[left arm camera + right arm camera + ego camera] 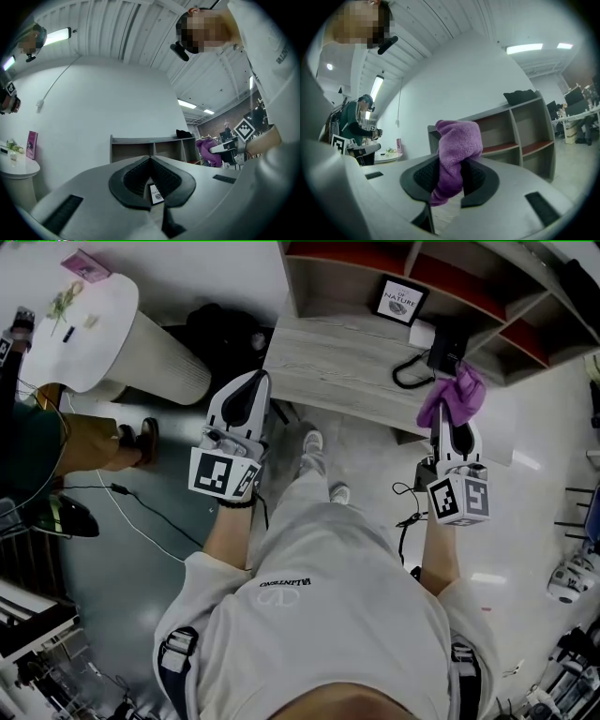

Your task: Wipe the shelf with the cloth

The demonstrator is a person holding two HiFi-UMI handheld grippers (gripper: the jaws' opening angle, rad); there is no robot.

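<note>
A grey wooden shelf unit (337, 362) stands ahead of me, its cubbies backed in red (520, 126). My right gripper (454, 418) hovers over the right end of its top board, shut on a purple fleece cloth (455, 390) that bulges out above the jaws (459, 140). My left gripper (258, 381) hangs at the board's left front corner, jaws together with nothing held (150, 161). From the left gripper view the shelf (140, 145) is in the distance and the cloth (208, 150) shows off to the right.
A framed card (401, 301) and a black device with a looped cable (441, 351) sit on the shelf. A round white table (84, 324), a black bag (220, 329) and a seated person (56, 437) are at the left. A cable (141, 521) runs over the floor.
</note>
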